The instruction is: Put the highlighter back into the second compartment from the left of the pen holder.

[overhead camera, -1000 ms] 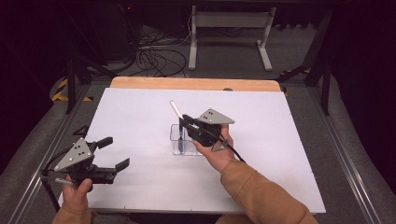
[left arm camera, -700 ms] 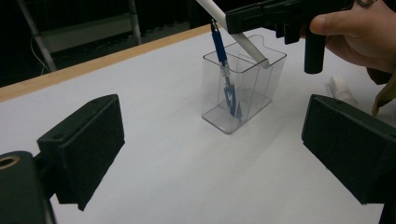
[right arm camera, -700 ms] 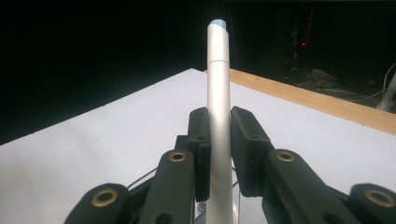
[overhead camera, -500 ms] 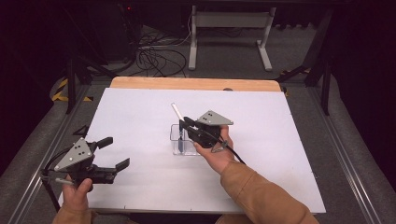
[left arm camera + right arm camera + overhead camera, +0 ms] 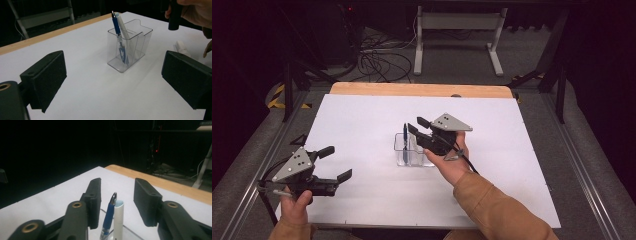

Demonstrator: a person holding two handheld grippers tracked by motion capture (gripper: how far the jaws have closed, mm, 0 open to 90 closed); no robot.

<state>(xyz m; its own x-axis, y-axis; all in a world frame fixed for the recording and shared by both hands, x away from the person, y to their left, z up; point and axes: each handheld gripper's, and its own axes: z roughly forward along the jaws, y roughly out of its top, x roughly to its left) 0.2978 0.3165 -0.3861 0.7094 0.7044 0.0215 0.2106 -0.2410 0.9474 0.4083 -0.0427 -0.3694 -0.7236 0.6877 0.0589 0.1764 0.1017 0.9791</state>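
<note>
A clear plastic pen holder [image 5: 413, 154] stands mid-table, also seen in the left gripper view [image 5: 133, 47]. In it lean a blue pen [image 5: 115, 23] and a white pen [image 5: 123, 27]. My right gripper [image 5: 417, 125] hovers just above and behind the holder. Its jaws have just been opening; the tops of the blue pen [image 5: 110, 215] and white pen [image 5: 119, 216] stand between the pads, touching neither. My left gripper [image 5: 336, 163] rests open at the table's near left, nothing between its pads [image 5: 47, 75], facing the holder.
The white table sheet [image 5: 362, 115] ends in a wooden strip [image 5: 422, 90] at the far edge. A small white object [image 5: 182, 47] lies on the table near the right hand. Metal rails run along both sides; cables and a stand lie beyond.
The right gripper's jaws have opened. The white pen it held tilted above the holder now stands inside the holder beside the blue pen. The left gripper has stayed put.
</note>
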